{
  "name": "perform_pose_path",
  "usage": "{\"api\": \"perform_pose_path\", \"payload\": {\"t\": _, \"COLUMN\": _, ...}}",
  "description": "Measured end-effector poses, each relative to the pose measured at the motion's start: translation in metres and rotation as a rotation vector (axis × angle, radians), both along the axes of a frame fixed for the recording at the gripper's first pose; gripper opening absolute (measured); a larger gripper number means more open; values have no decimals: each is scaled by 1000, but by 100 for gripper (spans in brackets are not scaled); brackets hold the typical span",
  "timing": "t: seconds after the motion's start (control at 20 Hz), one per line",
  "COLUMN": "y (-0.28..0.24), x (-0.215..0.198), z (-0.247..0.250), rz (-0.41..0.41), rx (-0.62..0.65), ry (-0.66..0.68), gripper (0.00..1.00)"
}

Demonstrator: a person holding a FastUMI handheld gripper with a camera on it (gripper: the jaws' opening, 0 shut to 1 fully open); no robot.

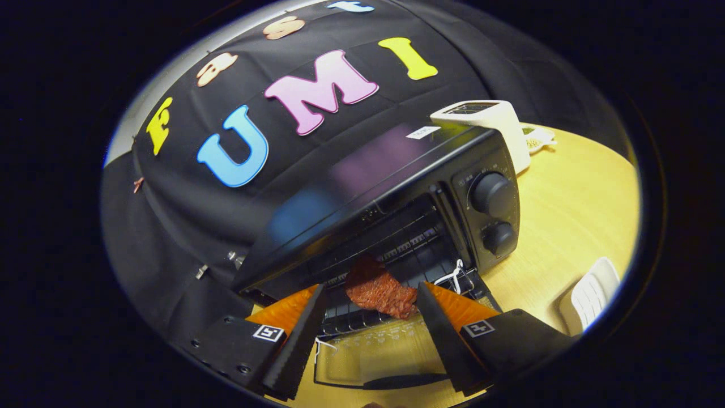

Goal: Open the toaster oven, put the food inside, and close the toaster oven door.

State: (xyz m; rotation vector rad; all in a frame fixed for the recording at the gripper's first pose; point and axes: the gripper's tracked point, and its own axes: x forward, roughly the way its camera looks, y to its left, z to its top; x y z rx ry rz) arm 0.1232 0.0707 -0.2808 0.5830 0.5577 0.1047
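A black toaster oven stands on the wooden table with its glass door folded down flat below my fingers. A reddish-brown slab of food lies on the wire rack at the oven's mouth, just ahead of my fingertips. My gripper is open, its fingers spread wide on either side of the food. A gap shows between the left finger and the food; the right finger's tip lies at the food's edge. Two round knobs sit on the oven's right panel.
A white pop-up toaster stands behind the oven on the right, with a small white dish beside it. A white ribbed object lies on the wooden table to the right of my fingers.
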Motion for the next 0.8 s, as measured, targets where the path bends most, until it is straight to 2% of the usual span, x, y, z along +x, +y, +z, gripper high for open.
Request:
{"api": "perform_pose_path", "payload": {"t": 0.45, "y": -12, "x": -71, "z": 15, "rz": 139, "rx": -196, "ry": 59, "gripper": 98}}
{"api": "perform_pose_path", "payload": {"t": 0.8, "y": -3, "x": -128, "z": -11, "rz": 243, "rx": -349, "ry": 139, "gripper": 98}}
